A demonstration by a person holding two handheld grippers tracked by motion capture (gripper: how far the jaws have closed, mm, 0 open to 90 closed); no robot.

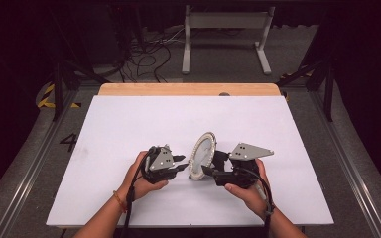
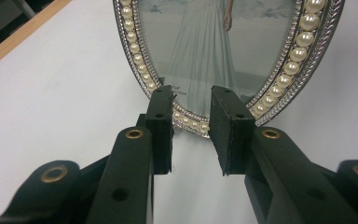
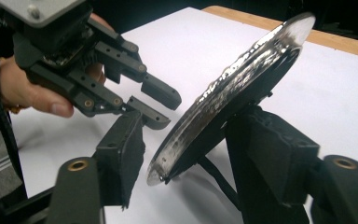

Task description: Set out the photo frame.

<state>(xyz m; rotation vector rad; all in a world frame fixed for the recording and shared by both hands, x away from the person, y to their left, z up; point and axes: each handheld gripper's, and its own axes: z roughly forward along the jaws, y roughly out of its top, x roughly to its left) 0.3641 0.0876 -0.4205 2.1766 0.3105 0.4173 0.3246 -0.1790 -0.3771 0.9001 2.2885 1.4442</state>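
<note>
Frame: an oval picture frame (image 1: 203,154) with a pearl-beaded metal rim stands tilted on edge at lower centre of the high view, on the white bench (image 1: 129,129).
Handling: likely rigid, light and breakable, since glass covers a photo of a figure in a long pale dress; the metal rim, not the glass, looks the safest hold.
Right gripper: the right gripper (image 3: 182,154) straddles the frame's edge; I cannot tell whether its pads press.
Left gripper: the left gripper (image 2: 191,133) is released, jaws apart just before the beaded rim.
Containers: none on the bench.
</note>
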